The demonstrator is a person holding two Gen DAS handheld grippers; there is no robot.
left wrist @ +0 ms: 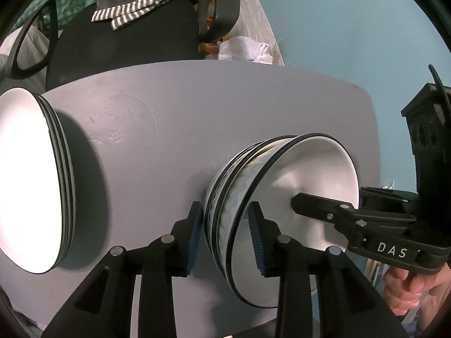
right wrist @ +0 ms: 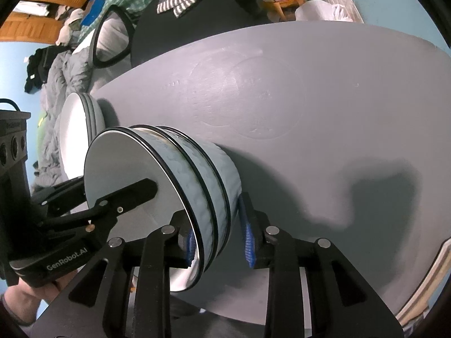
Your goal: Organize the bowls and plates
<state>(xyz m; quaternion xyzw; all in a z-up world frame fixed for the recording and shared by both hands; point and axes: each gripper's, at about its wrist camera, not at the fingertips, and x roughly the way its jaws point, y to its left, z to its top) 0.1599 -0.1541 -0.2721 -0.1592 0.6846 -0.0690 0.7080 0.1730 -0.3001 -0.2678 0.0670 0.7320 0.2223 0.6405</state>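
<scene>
A stack of three black-rimmed bowls (left wrist: 298,174) (right wrist: 126,166), white inside and pale blue outside, stands on the grey table (left wrist: 197,98) (right wrist: 310,84). My left gripper (left wrist: 225,236) straddles its near rim, one pad outside the wall and one inside, with gaps showing; it is open. On the opposite side my right gripper (right wrist: 218,242) straddles the rim the same way, a gap beside its outer pad; it is open too. In each view the other gripper's inner finger (left wrist: 310,201) (right wrist: 135,191) lies inside the top bowl. A stack of white plates (left wrist: 28,169) (right wrist: 73,129) sits further left on the table.
A black chair (left wrist: 126,56) with a striped cloth (left wrist: 132,14) stands behind the table's far edge. A white bag (left wrist: 245,48) lies on the floor beyond. A hand (left wrist: 408,284) (right wrist: 22,304) grips each gripper's handle. The table's right half (right wrist: 352,112) is bare.
</scene>
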